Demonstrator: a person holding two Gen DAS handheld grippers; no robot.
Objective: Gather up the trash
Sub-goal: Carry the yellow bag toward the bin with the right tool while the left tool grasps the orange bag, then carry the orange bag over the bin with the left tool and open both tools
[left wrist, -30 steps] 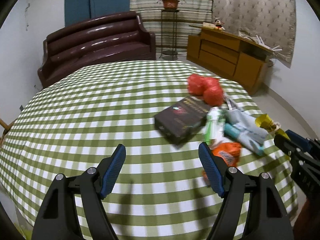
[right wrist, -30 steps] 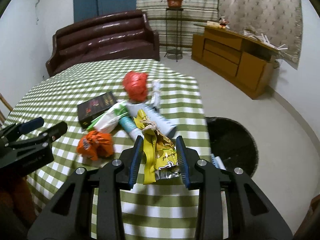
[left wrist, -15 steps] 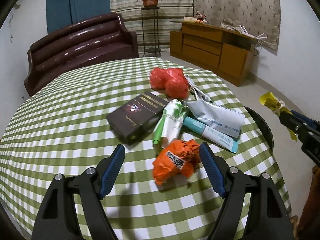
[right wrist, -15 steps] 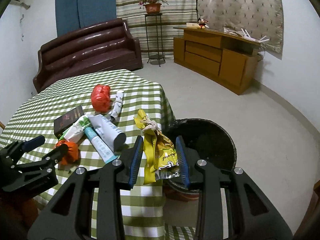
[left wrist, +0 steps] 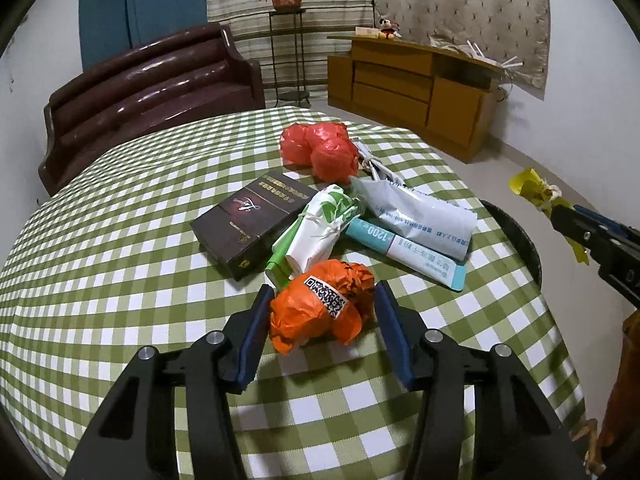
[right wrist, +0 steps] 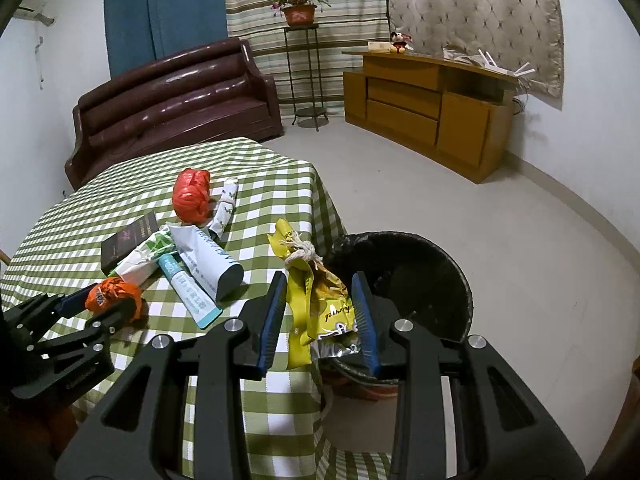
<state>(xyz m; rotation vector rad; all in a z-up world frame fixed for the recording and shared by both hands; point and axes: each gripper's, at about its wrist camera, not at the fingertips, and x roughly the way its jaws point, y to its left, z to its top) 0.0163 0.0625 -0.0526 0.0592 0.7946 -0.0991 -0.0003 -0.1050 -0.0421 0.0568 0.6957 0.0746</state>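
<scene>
My left gripper [left wrist: 320,300] has closed around a crumpled orange wrapper [left wrist: 320,308] that lies on the green checked table [left wrist: 120,280]; both pads touch it. It also shows in the right wrist view [right wrist: 114,298]. My right gripper [right wrist: 320,300] is shut on a yellow snack bag [right wrist: 316,292] and holds it by the table's edge, next to the black bin [right wrist: 420,280]. The yellow snack bag shows at the right of the left wrist view [left wrist: 536,192].
On the table lie a dark box [left wrist: 252,220], a white-green bag [left wrist: 320,224], a blue-white tube [left wrist: 408,252], a grey pouch [left wrist: 420,212] and red bags [left wrist: 320,148]. A sofa [right wrist: 172,96] and a wooden cabinet [right wrist: 432,108] stand behind.
My left gripper moved forward and closed from wide open onto the orange wrapper. My right gripper carried the yellow bag from over the table towards the bin.
</scene>
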